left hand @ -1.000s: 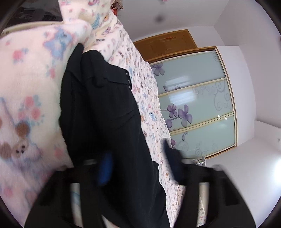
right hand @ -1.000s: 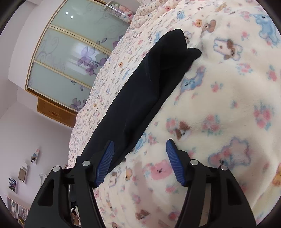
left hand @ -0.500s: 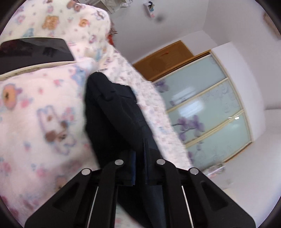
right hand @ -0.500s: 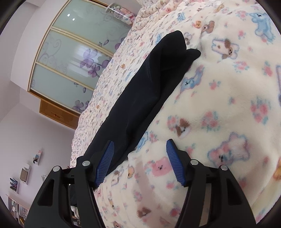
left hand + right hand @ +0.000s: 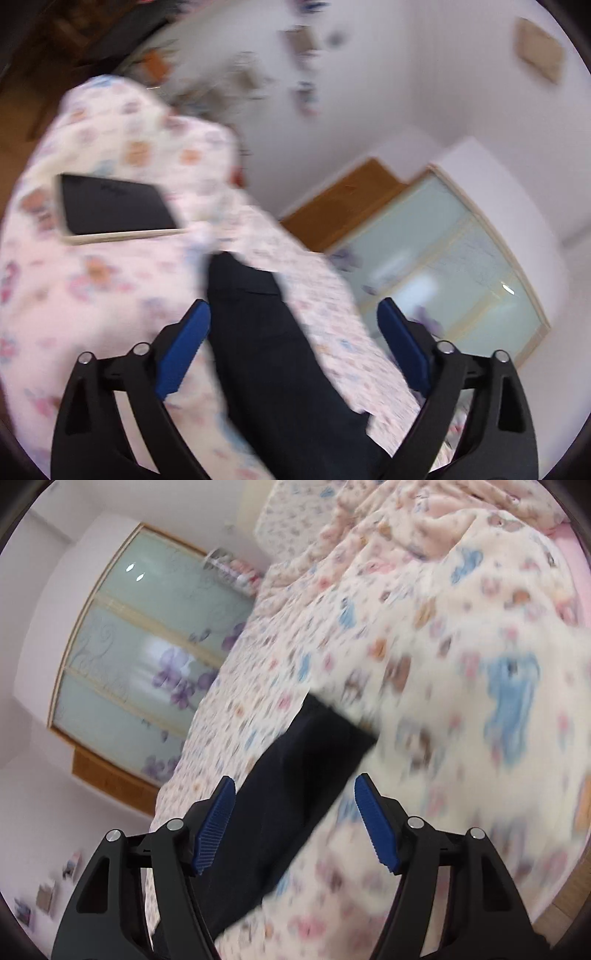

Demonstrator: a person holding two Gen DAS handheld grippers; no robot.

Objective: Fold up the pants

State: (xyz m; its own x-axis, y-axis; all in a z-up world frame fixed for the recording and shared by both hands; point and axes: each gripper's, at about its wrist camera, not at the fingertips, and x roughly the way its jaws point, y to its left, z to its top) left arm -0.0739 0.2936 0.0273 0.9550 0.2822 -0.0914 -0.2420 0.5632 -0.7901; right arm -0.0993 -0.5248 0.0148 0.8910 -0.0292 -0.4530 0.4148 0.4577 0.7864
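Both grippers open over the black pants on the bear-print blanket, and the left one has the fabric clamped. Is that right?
Not quite. In the left wrist view the left gripper stands open, its pads apart on either side of the black pants, clamping nothing. The right gripper is open too, over the bear-print blanket.

Bright, even daylight; heavy motion blur.

Motion blur smears the fleece blanket point(image 5: 480, 709) print; the black pants point(image 5: 273, 354) run under both frames' bottom edges.
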